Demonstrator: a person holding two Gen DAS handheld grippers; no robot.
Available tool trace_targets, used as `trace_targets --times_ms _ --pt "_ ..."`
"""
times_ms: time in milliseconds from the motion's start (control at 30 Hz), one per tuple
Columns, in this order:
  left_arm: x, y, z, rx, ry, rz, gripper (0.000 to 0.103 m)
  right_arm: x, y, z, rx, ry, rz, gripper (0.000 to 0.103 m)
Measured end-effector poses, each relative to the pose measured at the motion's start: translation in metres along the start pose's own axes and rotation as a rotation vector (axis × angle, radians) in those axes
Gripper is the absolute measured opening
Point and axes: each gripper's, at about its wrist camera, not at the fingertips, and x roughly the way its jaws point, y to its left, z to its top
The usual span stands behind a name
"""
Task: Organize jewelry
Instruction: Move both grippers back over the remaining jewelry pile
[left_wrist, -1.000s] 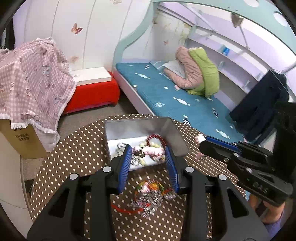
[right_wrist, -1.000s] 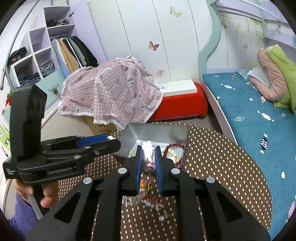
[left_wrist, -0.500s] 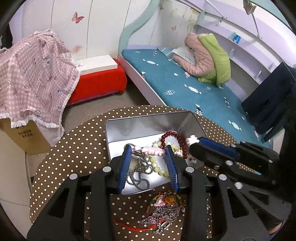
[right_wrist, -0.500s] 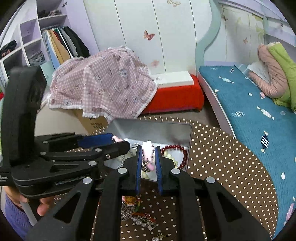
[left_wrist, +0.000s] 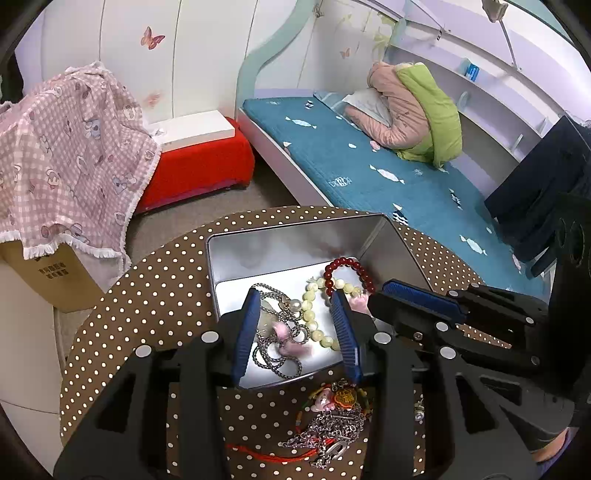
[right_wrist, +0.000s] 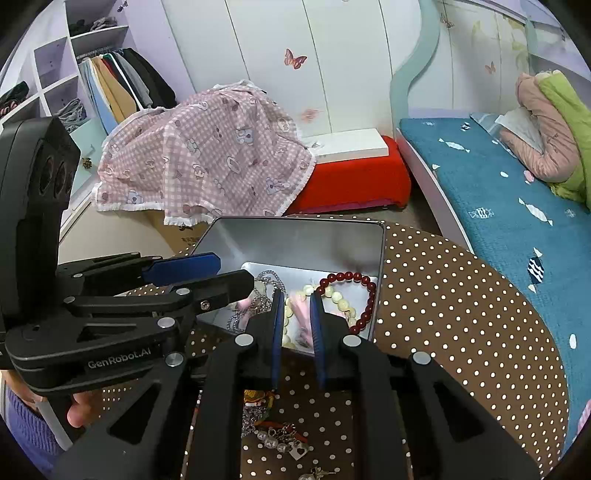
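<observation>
An open metal tin (left_wrist: 295, 240) (right_wrist: 295, 236) stands on the round polka-dot table (left_wrist: 147, 295). In it lie a red bead bracelet (left_wrist: 347, 266) (right_wrist: 365, 295), a cream bead strand (left_wrist: 314, 314), a silver chain (left_wrist: 273, 347) and a blurred pink bracelet (left_wrist: 291, 341) (right_wrist: 301, 308) that falls between the jaws. My left gripper (left_wrist: 295, 299) is open over the tin. My right gripper (right_wrist: 297, 295) is slightly open over the tin, and nothing is clamped in it. A pile of chains and charms (left_wrist: 332, 421) (right_wrist: 273, 424) lies on the table below the grippers.
Past the table's far edge are a red bench (left_wrist: 199, 166), a cardboard box under a pink checked cloth (left_wrist: 62, 147), a bed with a blue cover (left_wrist: 388, 177) and shelves with clothes (right_wrist: 92, 85). A small earring (right_wrist: 314, 472) lies near the pile.
Both grippers carried the pink bracelet over the tin. The right jaws have parted and the bracelet has dropped from both grippers into the tin, blurred in motion.
</observation>
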Motion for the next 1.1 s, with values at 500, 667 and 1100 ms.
trace_targets --times_ms 500,667,1100 --pt "-0.054 -0.004 -0.012 0.003 -0.124 0.060 0.072 -0.044 -0.001 -0.010 0.002 -0.075 0.024 0.032" --pt "-0.076 -0.009 -0.036 0.026 -0.179 0.107 0.073 -0.066 -0.002 -0.031 -0.006 -0.090 0.009 0.039" --pt "-0.043 -0.065 -0.104 0.172 -0.110 0.035 0.056 -0.072 -0.027 -0.102 0.072 -0.008 -0.032 0.042"
